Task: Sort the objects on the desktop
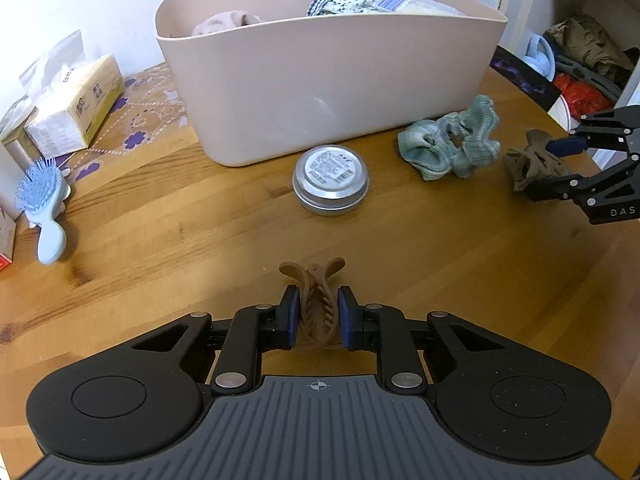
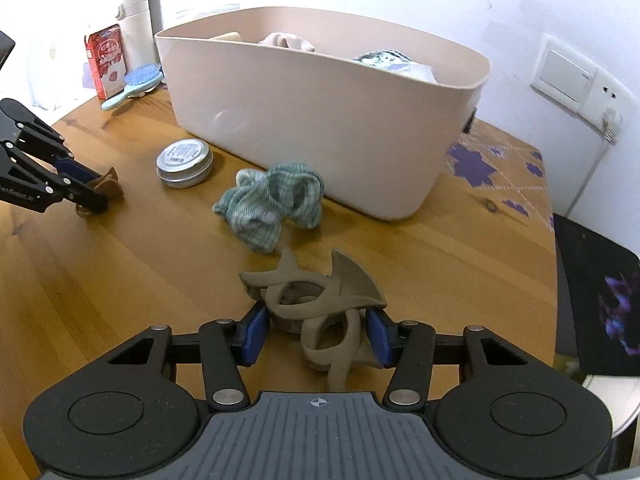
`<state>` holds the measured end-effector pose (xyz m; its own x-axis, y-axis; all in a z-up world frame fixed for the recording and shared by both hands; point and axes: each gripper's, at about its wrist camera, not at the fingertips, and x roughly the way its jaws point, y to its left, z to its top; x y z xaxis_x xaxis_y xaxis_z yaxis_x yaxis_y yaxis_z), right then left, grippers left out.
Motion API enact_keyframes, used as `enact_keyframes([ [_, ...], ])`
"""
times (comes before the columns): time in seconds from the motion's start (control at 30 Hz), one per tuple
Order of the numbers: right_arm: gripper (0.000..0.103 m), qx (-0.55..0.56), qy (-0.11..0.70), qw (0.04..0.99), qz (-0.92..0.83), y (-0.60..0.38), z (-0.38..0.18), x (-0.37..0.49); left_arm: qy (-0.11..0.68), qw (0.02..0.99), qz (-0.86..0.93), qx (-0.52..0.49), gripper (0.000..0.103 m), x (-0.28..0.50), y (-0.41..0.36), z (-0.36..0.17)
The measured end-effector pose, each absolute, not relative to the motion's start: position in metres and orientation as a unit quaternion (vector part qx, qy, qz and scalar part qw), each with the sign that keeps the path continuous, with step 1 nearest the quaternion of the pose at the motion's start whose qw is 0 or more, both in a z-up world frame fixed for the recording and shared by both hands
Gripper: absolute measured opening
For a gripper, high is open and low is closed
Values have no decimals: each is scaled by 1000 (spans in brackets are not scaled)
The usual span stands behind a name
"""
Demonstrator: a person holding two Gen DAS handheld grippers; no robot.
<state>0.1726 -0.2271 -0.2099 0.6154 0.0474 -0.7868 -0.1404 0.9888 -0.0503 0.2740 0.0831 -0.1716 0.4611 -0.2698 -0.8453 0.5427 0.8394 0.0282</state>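
My left gripper (image 1: 316,314) is shut on a brown hair claw clip (image 1: 314,300) just above the wooden table (image 1: 160,240); it also shows in the right wrist view (image 2: 86,192). My right gripper (image 2: 316,330) is shut on an olive-grey hair claw clip (image 2: 320,304); it also shows in the left wrist view (image 1: 560,164). A pink storage bin (image 1: 320,76) holding cloth items stands at the back (image 2: 320,108). A round metal tin (image 1: 330,184) and a green scrunchie (image 1: 452,144) lie in front of it.
A blue hairbrush (image 1: 40,208) and a tissue pack (image 1: 76,100) lie at the left. A red carton (image 2: 106,60) and a white bottle (image 2: 136,28) stand behind. A dark mat (image 2: 596,304) lies at the right edge. A shelf (image 1: 588,52) is beyond.
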Motion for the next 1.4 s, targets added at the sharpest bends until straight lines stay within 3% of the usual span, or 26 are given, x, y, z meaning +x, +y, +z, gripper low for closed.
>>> enact_keyframes([
  [0.8, 50, -45, 370, 927, 43, -219, -137, 126, 406, 861, -262, 157, 20, 250, 77, -104],
  [1.4, 50, -85, 291, 952, 52, -233, -64, 163, 338, 886, -269, 169, 20, 288, 43, -36],
])
